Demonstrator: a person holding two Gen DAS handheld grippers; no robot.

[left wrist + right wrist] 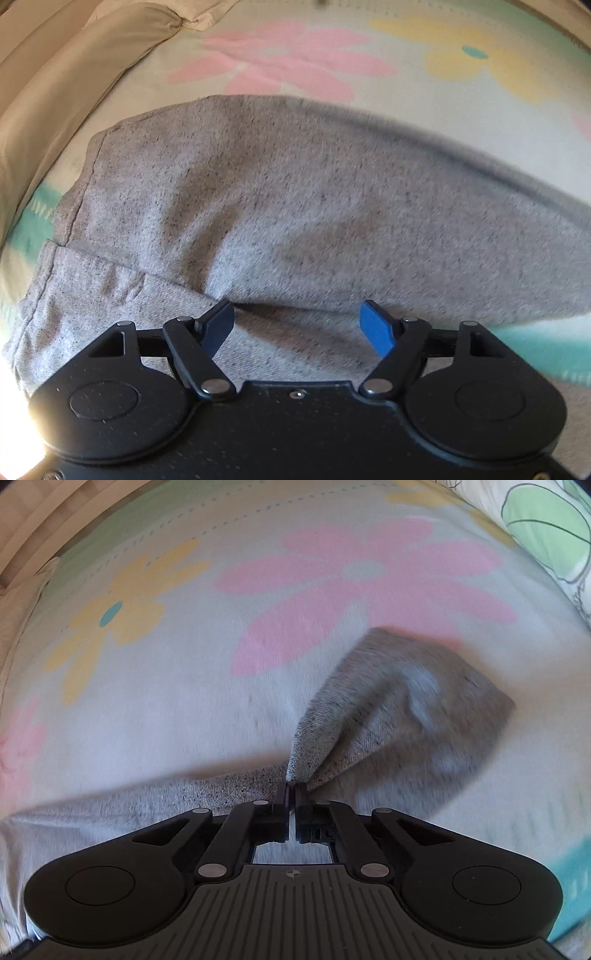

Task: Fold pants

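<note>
Grey heathered pants (295, 206) lie on a flowered bedsheet (295, 55), one layer folded over another, with a hem seam at the left. My left gripper (297, 325) is open just above the fold edge, with nothing between its blue pads (376, 328). In the right wrist view my right gripper (291, 790) is shut on a pinched edge of the pants (399, 709). The cloth rises from the jaws in a lifted, blurred flap to the right, and more grey cloth trails off to the left.
A beige pillow or blanket (66, 85) lies along the left of the bed. A green-and-white printed pillow (546, 528) sits at the upper right. The sheet (184, 664) has pink and yellow flowers.
</note>
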